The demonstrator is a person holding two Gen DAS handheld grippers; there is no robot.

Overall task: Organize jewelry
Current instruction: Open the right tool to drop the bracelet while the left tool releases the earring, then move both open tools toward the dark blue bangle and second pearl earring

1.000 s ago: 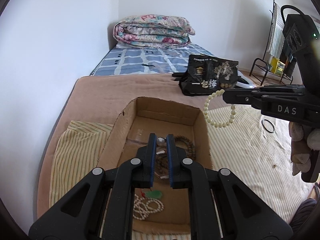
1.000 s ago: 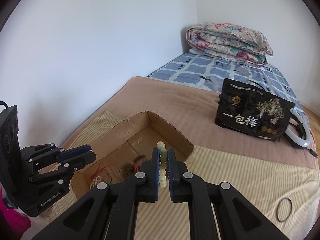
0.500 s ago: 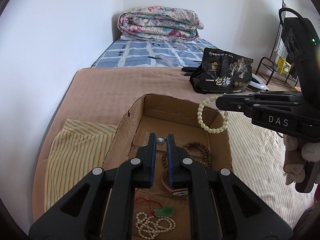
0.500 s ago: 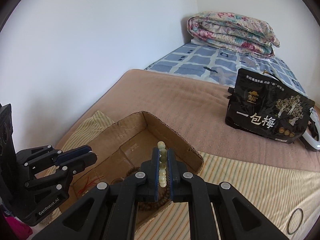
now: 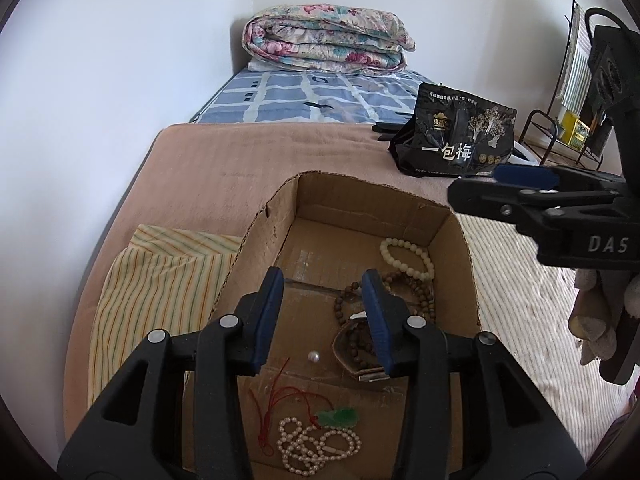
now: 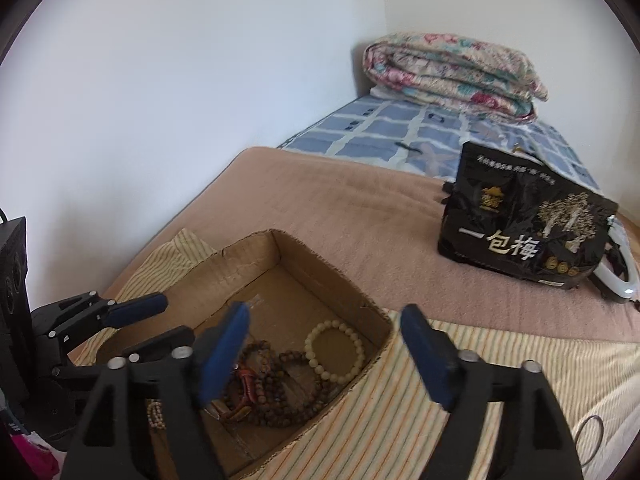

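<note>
An open cardboard box (image 5: 360, 208) lies on the bed. My left gripper (image 5: 323, 280) hangs over it, its jaws opening with nothing between the pads. A single white pearl (image 5: 313, 357) rests loose on the box floor below them. My right gripper (image 6: 326, 314) is over the box's far right corner (image 6: 328, 268), its jaws also opening wide and empty. The cream bead bracelet (image 6: 309, 350) lies flat in that corner (image 5: 406, 258), beside brown wooden beads (image 5: 416, 296). A white pearl necklace (image 5: 316, 446) and a green pendant on red cord (image 5: 338, 418) lie at the near end.
A black snack bag (image 6: 520, 236) stands on the brown blanket behind the box. A folded floral quilt (image 5: 328, 44) is at the far end of the bed. A thin black ring (image 6: 588, 436) lies on the striped cloth at the right. A metal rack (image 5: 560, 136) stands beyond.
Both grippers have opened over the box. The pearl fell from the left jaws to the box floor, and the cream bracelet dropped from the right jaws into the far corner.
</note>
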